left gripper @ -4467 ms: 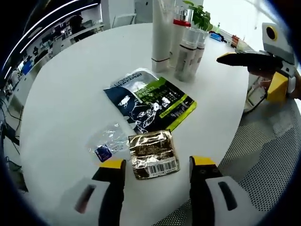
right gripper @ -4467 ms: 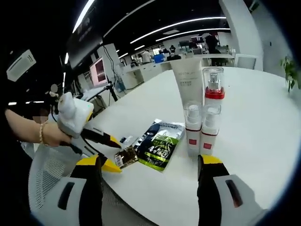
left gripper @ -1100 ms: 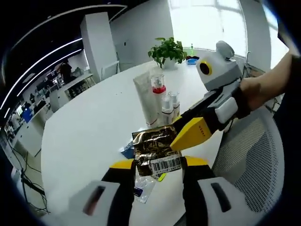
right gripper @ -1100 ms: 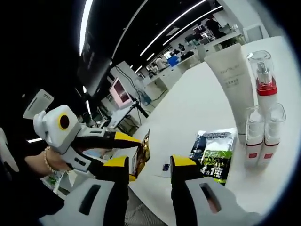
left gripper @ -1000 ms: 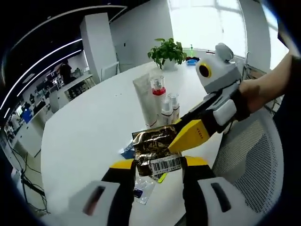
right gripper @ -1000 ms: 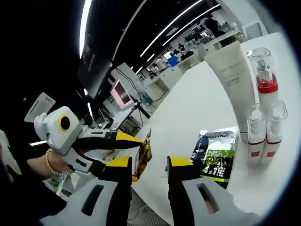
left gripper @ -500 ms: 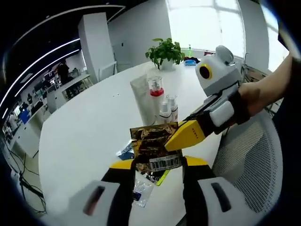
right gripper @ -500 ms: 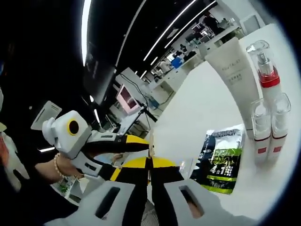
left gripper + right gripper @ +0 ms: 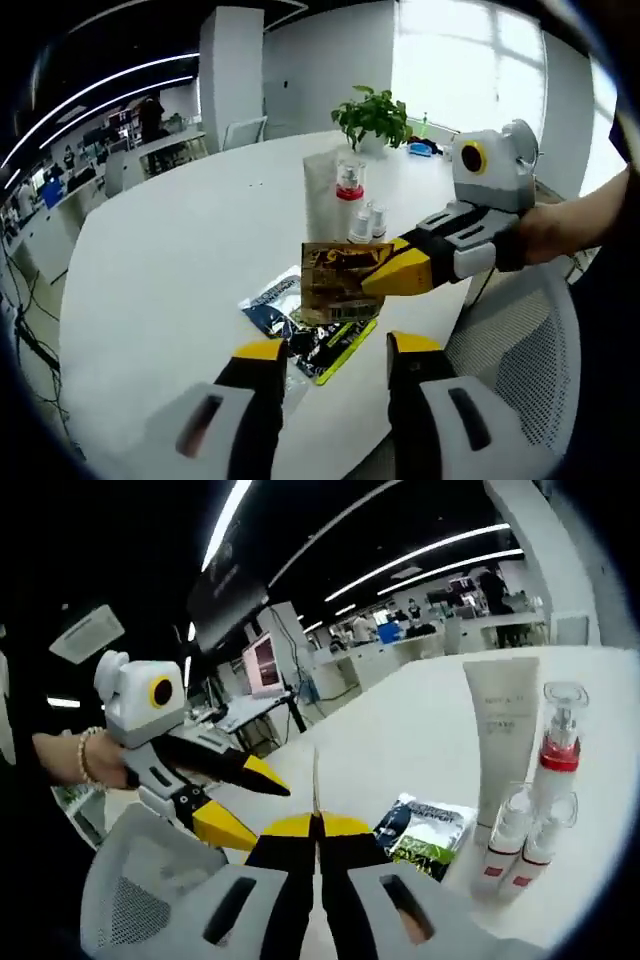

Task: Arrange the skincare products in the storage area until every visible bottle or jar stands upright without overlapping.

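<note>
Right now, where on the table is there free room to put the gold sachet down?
The table is bare left of the tube and beyond the green pack. It is crowded near the edge: tube, bottles and pack sit close together. The right gripper holds the gold sachet above them.

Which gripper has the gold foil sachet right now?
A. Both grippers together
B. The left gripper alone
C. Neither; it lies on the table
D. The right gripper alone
D: the right gripper is shut on the gold foil sachet, held up above the table, while the left gripper stands open below it, jaws apart and off the sachet.
</note>
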Available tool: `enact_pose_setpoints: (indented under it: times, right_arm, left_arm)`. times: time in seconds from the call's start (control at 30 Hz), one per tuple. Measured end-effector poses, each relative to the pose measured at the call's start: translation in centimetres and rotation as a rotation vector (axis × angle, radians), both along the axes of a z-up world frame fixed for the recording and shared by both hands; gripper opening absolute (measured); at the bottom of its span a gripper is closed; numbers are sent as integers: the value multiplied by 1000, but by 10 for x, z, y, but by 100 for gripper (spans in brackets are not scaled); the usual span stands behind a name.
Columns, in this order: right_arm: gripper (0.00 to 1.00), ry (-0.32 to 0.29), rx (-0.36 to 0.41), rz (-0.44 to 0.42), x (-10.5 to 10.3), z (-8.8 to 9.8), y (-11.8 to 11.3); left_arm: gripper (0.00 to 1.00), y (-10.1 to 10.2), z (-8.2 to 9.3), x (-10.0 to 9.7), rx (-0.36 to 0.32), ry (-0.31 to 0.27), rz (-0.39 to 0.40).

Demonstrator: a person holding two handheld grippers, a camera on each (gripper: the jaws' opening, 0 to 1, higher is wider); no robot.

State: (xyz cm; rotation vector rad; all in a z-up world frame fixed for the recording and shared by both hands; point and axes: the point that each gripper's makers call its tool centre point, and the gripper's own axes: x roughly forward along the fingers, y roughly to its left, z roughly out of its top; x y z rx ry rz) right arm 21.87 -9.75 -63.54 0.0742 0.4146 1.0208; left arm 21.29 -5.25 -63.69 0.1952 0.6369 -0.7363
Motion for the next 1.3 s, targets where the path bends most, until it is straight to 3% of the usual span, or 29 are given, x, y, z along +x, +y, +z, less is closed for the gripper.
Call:
enact_pose_setpoints:
  times: [0.27,0.57,0.77,0.9,1.03,1.07,1.1,1.17,1.2,1.3]
  right_arm:
    - [1,-20,15,81,-12,-5,4]
    - [1,-29,65,174,-29,11,7]
    - [1,-8,49,104,-20,8,0]
    - [7,16,41,58,-15,5,-5]
    - [12,73,60,-30,-6,1,-11]
    - [13,94,38,-64,-1,-5,-18]
    - [15,108,40,-80,1,-8,-20]
    - [15,125,100,-90,-1,-1,-19]
    - [15,165,153,-110,1,1,-20]
    - [22,221,235,-124,2,10,-19]
  left_arm:
    - [37,3,13,9,-2,-67,-55]
    - [21,-10,18,0,-18,-72,-235]
    - [9,-13,19,-1,-1,-97,-247]
    - [5,-18,18,-7,13,-110,-288]
    - [4,-17,24,-2,40,-191,-267]
    - [4,-15,27,2,55,-222,-258]
    - [4,-11,29,7,116,-261,-251]
    - [4,-13,34,8,198,-322,-277]
    - [4,-15,36,9,218,-341,-285]
    - [4,-13,35,14,327,-406,-316]
